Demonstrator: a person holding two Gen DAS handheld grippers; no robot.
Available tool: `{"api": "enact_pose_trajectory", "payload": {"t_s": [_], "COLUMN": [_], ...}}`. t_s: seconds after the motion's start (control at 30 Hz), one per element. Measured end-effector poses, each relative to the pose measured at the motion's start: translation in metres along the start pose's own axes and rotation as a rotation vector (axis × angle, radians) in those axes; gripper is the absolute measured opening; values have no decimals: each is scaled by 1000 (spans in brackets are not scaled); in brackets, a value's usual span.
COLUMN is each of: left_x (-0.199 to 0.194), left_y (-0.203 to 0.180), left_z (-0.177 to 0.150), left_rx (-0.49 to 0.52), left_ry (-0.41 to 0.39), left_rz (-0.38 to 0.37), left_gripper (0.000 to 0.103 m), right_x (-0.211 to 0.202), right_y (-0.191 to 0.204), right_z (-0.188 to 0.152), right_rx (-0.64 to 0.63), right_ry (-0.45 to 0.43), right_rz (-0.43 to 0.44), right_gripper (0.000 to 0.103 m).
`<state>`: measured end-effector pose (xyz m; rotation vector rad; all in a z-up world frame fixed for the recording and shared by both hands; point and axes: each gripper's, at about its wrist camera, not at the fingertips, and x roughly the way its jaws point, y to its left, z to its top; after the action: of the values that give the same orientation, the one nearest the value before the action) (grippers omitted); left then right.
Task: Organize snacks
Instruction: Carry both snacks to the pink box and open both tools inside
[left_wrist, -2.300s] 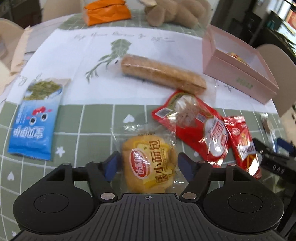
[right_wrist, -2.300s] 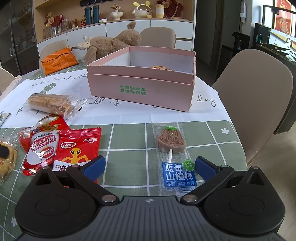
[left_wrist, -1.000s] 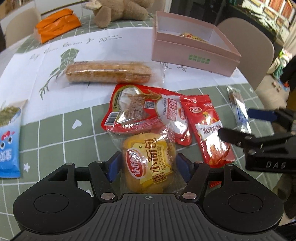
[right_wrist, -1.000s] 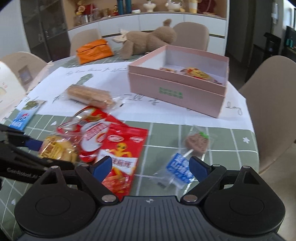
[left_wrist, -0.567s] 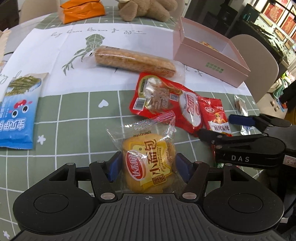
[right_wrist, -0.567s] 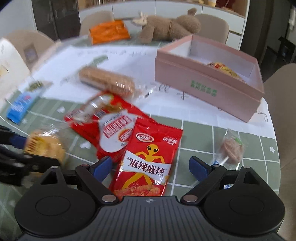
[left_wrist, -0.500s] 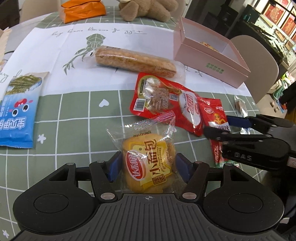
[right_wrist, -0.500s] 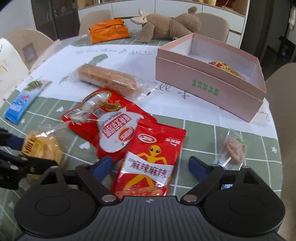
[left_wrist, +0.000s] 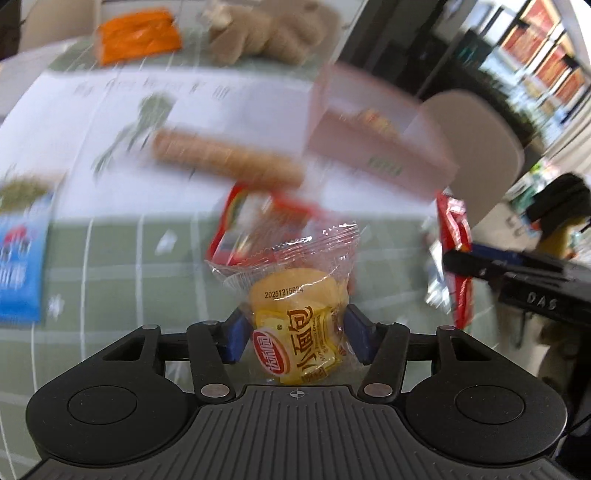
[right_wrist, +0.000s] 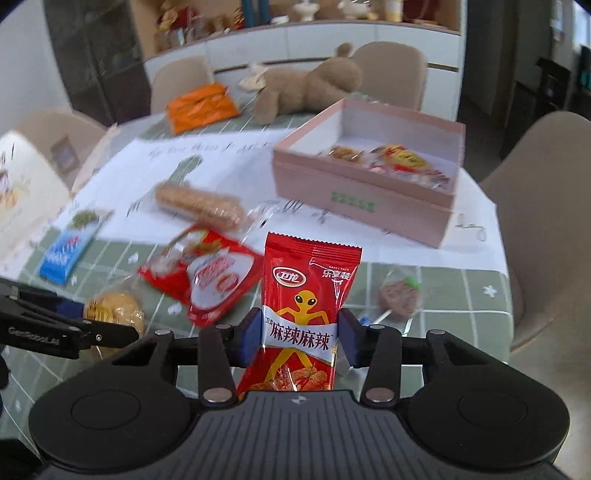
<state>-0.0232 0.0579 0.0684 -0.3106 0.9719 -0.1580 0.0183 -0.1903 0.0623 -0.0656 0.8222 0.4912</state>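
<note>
I have my left gripper (left_wrist: 295, 334) clamped on the small yellow bread pack (left_wrist: 295, 325), and my right gripper (right_wrist: 299, 334) clamped on the red spicy-strip packet (right_wrist: 304, 310); both look lifted off the table. The pink box (right_wrist: 364, 201) already holds at least two wrapped snacks, so I judge the job partly done. Four snacks lie on the tablecloth (right_wrist: 461, 291): one biscuit roll (right_wrist: 199, 203), one larger red packet (right_wrist: 210, 275), one blue packet (right_wrist: 70, 245), one hawthorn lollipop (right_wrist: 399, 295). The two I hold need dropping in the box next.
</note>
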Motion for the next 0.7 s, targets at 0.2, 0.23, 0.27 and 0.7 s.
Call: {"api": "enact_pose_trajectory", "payload": {"t_s": [0.2,0.23,0.27,0.7], "left_x": [-29,-30,-28,136], "left_y": [-40,-47,-57,-35], "left_z": [101,120,143,233], "left_rx": [93,105,120,-2], "left_ry": [-177,-190,-192,44], "left_rz": [-213,-245,-272,-270], "left_gripper": [60,60,60,58], "right_x": [-49,-58,-68,36], "right_y": [-30,-34,-39,-96], "right_z": [45,57,73,165], "right_rx": [68,70,69,87], "right_ry": [-217,-261,-314,-188], "right_rz": [10,7,2,-141], "right_gripper": [44,44,44,63]}}
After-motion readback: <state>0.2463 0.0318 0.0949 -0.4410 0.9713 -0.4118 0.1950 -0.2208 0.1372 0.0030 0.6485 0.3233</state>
